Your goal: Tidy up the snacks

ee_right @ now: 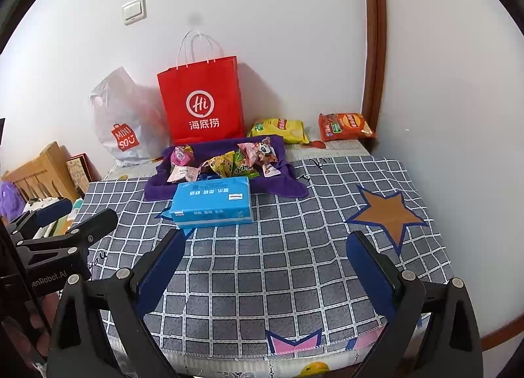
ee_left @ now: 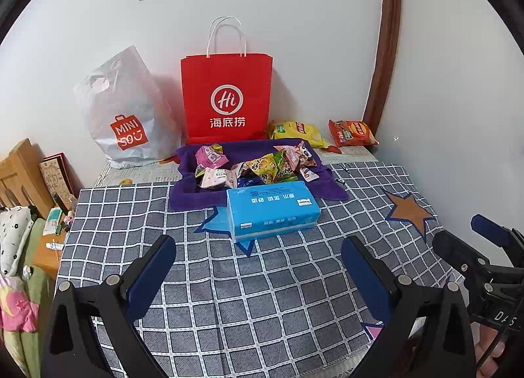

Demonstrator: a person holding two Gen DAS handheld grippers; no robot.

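Several small snack packets (ee_left: 258,166) (ee_right: 229,161) lie heaped in a purple cloth tray (ee_left: 186,194) (ee_right: 157,188) at the back of the checked table. Behind it to the right lie a yellow chip bag (ee_left: 296,132) (ee_right: 280,129) and an orange chip bag (ee_left: 352,132) (ee_right: 345,125). A blue tissue pack (ee_left: 271,211) (ee_right: 213,202) rests just in front of the tray. My left gripper (ee_left: 258,247) hangs open over the near table, nothing between its fingers. My right gripper (ee_right: 267,243) is open too, empty, beside the left one.
A red paper bag (ee_left: 227,96) (ee_right: 203,99) and a white plastic bag (ee_left: 126,116) (ee_right: 122,122) stand against the back wall. A wooden headboard (ee_left: 19,175) and clutter sit off the table's left edge. The wall closes the right side.
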